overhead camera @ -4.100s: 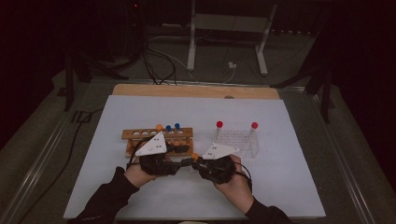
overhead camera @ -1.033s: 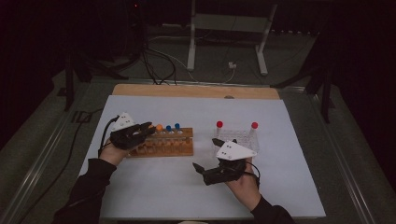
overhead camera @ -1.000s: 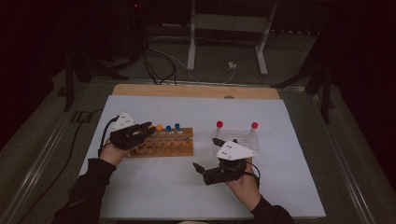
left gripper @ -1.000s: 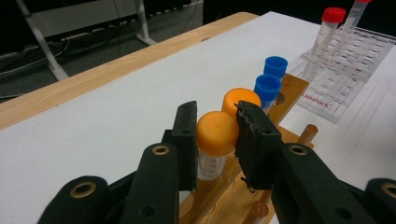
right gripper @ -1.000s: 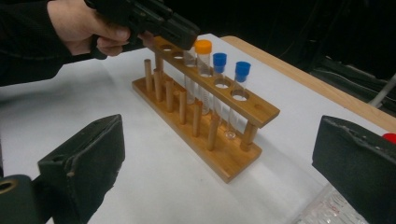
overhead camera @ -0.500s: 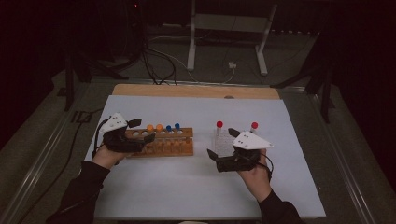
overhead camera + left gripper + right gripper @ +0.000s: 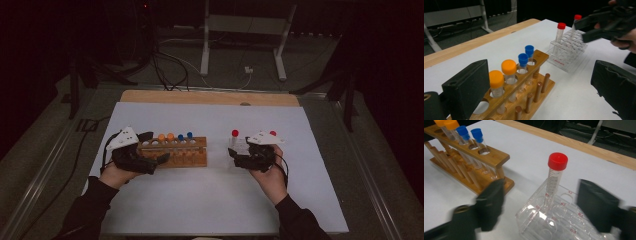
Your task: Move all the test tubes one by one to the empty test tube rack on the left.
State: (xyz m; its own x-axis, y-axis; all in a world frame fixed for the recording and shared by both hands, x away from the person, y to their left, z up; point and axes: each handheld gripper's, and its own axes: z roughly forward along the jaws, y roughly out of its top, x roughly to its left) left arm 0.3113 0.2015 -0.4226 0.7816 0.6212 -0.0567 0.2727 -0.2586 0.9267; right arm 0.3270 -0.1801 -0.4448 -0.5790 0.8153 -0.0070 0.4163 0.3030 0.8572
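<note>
The wooden rack (image 7: 175, 152) is standing beside the left gripper (image 7: 534, 92), whose jaws have just been opening and are gaping empty. The right gripper (image 7: 540, 207) is straddling the clear rack (image 7: 554, 220) — jaws just closing, not yet pressing the red-capped tube (image 7: 555, 176). Risk: an off-centre squeeze tilting the tube or dragging its light rack.

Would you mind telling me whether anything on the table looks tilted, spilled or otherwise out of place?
Nothing stands out. The four capped tubes stand upright in the wooden rack, two red-capped tubes stand upright in the clear rack, and the white table cover shows no spill.
</note>
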